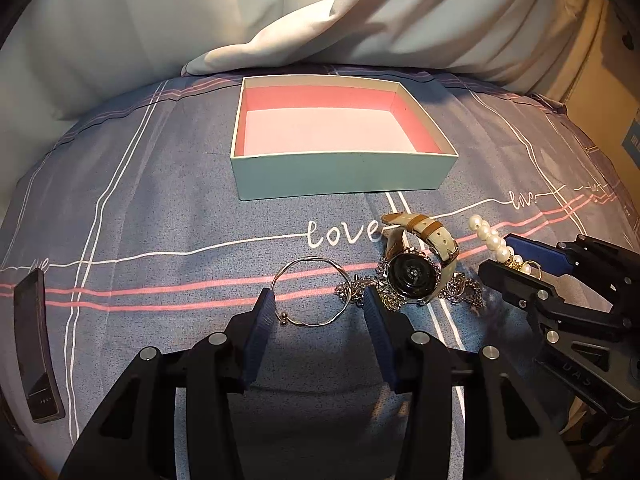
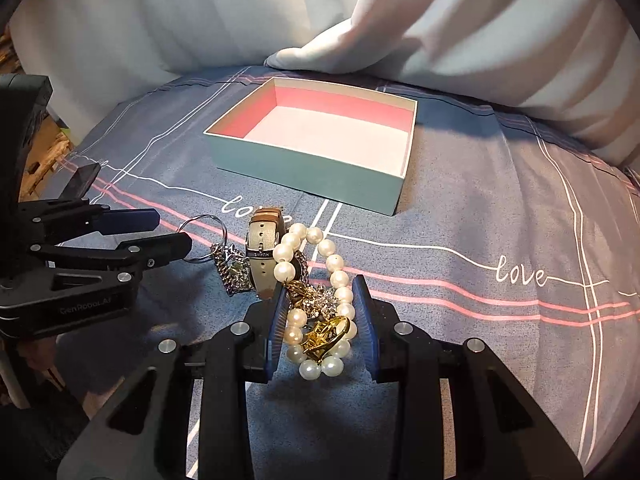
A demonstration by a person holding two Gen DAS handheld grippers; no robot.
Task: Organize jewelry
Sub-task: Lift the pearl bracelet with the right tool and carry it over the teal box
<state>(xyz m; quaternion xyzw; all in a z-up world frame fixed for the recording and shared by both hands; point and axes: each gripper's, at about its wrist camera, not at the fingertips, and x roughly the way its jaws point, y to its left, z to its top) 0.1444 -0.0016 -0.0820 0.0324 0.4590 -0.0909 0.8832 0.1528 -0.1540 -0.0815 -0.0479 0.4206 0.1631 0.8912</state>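
Observation:
An open box [image 1: 344,174] [image 2: 312,168], teal outside and pink inside, stands empty on the bed. Before it lies a pile of jewelry. A thin silver bangle [image 1: 310,292] [image 2: 204,226] lies between the open fingers of my left gripper [image 1: 320,300], which also shows in the right wrist view [image 2: 174,232]. A watch [image 1: 416,266] [image 2: 262,256] with a beige strap rests on a silver chain [image 1: 460,290] [image 2: 230,270]. A pearl bracelet [image 2: 316,300] [image 1: 494,242] with a gold ring [image 2: 326,338] lies between the open fingers of my right gripper [image 2: 322,298] [image 1: 498,256].
The bed has a grey-blue sheet [image 1: 160,220] with white and pink lines and "love" script. A white curtain [image 1: 320,12] hangs behind the box. A dark phone [image 1: 34,344] lies on the sheet at the left.

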